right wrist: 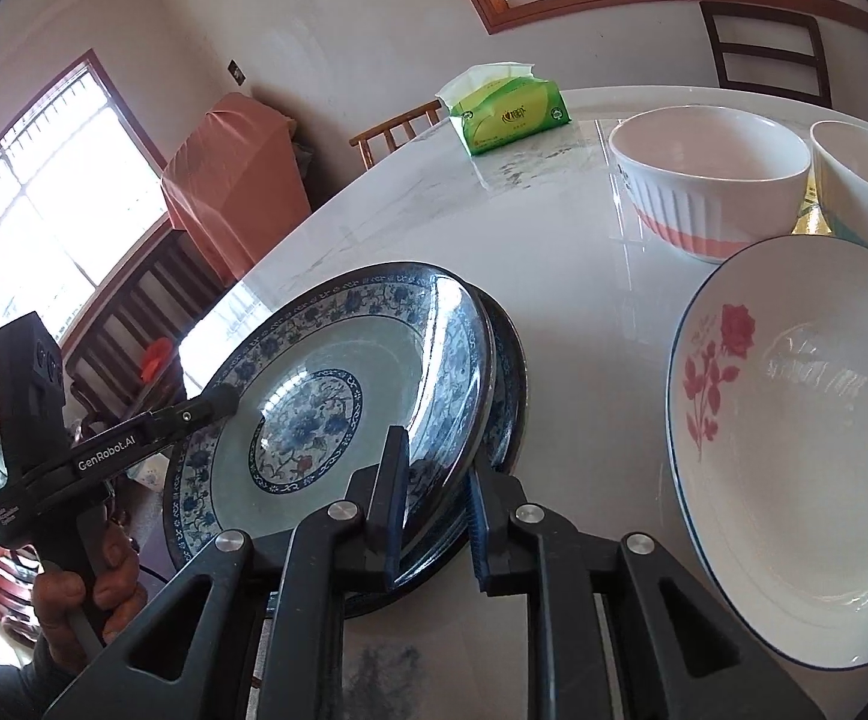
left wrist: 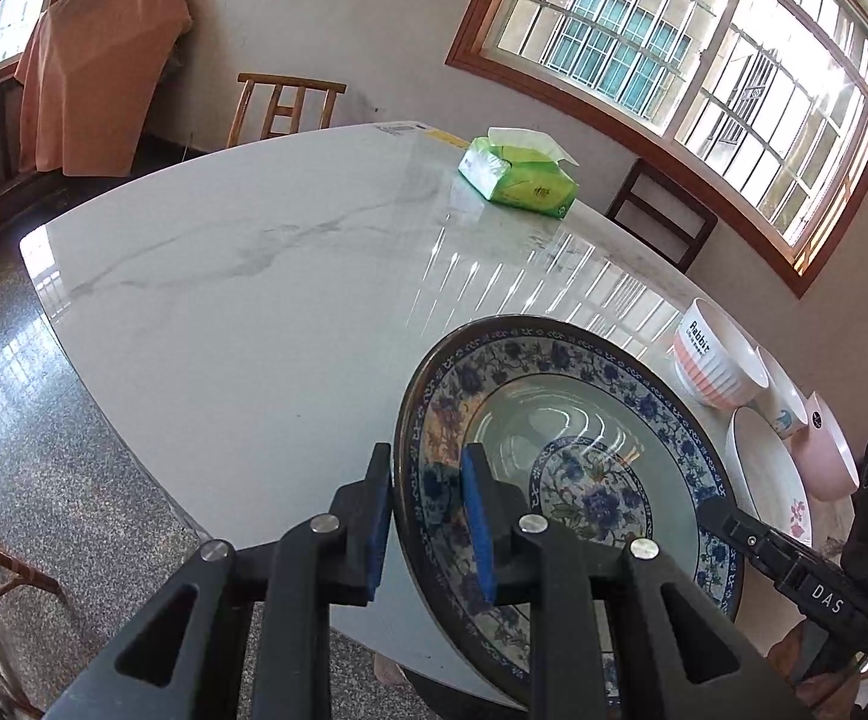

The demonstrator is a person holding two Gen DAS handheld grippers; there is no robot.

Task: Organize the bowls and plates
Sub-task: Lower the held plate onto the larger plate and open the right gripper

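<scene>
A blue-and-white floral plate (left wrist: pixel 590 420) is held tilted over the marble table (left wrist: pixel 254 300), one gripper on each side. My left gripper (left wrist: pixel 425 528) is shut on its near-left rim, one blue pad inside the plate and one outside. In the right wrist view my right gripper (right wrist: pixel 437 516) is shut on the rim of the same floral plate (right wrist: pixel 326 372). A second blue plate (right wrist: pixel 509 396) lies just beneath it. To the right are a white rose plate (right wrist: pixel 794 450), a ribbed pink-and-white bowl (right wrist: pixel 704 180) and a cartoon bowl (right wrist: pixel 866 192).
A green tissue pack (left wrist: pixel 518 177) lies at the far side of the table. A pink bowl (left wrist: pixel 830 450) stands behind the rose plate. Wooden chairs (left wrist: pixel 284 108) stand around the table, and its left edge drops to a speckled floor. A hand (right wrist: pixel 92 594) holds the left gripper.
</scene>
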